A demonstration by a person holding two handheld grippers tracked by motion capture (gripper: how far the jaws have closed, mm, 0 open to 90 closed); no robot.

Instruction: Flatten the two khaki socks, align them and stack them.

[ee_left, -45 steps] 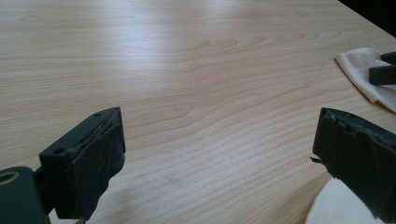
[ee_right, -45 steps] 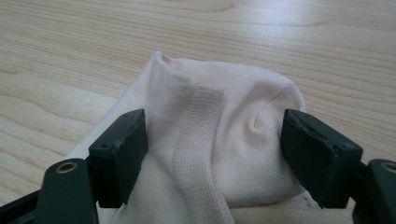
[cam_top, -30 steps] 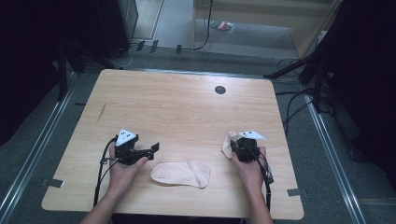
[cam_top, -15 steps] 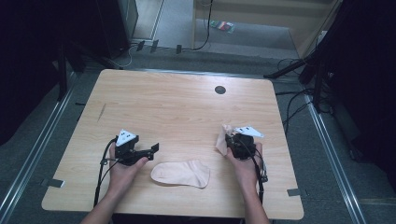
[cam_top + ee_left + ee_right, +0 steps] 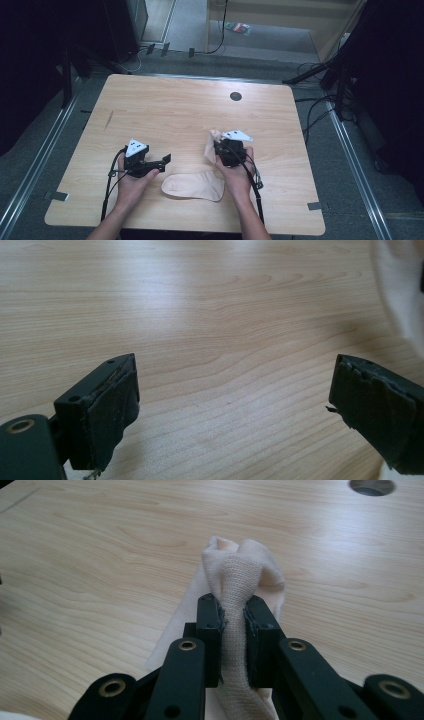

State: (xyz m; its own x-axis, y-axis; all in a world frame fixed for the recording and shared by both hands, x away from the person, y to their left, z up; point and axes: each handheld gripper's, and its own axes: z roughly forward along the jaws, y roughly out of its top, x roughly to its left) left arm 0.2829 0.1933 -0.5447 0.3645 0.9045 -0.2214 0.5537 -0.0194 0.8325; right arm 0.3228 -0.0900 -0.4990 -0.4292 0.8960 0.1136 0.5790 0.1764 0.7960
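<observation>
Wooden counter (image 5: 175,115) stood pale, round dark hole (image 5: 235,96) near far edge. Flat beige sock (image 5: 194,185) lay at near edge, between person's two hands. Second sock (image 5: 235,585), same beige, hung bunched in right tool (image 5: 233,617), jaws pressed together on knit fabric, held just above counter right of centre. Left tool (image 5: 235,410) rested near flat sock's left end, jaws spread wide, nothing between them, bare wood beneath.
</observation>
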